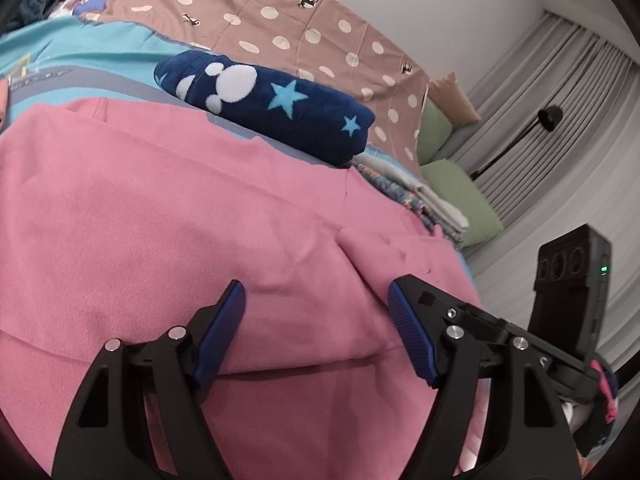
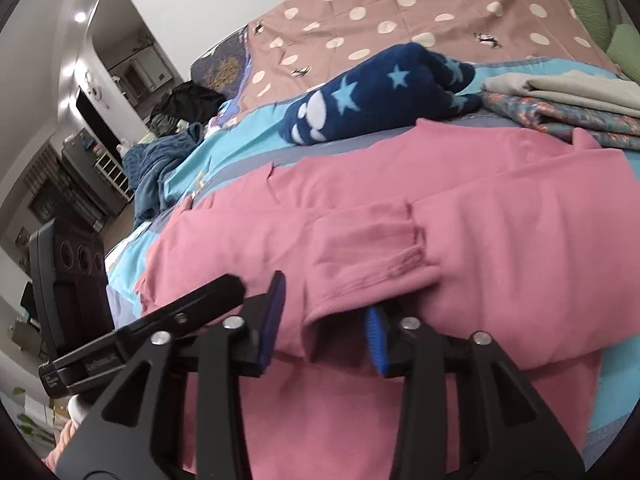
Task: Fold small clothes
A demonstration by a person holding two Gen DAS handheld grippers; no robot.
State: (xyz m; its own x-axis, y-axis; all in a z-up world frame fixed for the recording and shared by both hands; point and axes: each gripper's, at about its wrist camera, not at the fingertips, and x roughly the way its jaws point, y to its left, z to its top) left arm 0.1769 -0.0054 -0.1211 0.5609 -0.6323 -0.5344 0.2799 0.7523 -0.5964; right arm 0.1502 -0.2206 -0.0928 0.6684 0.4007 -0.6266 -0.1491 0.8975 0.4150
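Because the pink garment (image 1: 168,216) is spread flat across the bed (image 1: 64,52) for folding, the left wrist view shows the left gripper (image 1: 316,320) hovering above it, jaws wide apart and holding nothing. Only this view shows the floor lamp (image 1: 550,118) and curtains (image 1: 560,92). In the right wrist view, the right gripper (image 2: 326,320) stands partly open around a folded cuff (image 2: 368,256), its pads not visibly pressing. Only here appear the unsorted clothes heap (image 2: 176,120) and the doorway; the folded star-patterned fleece (image 2: 372,96) lies behind.
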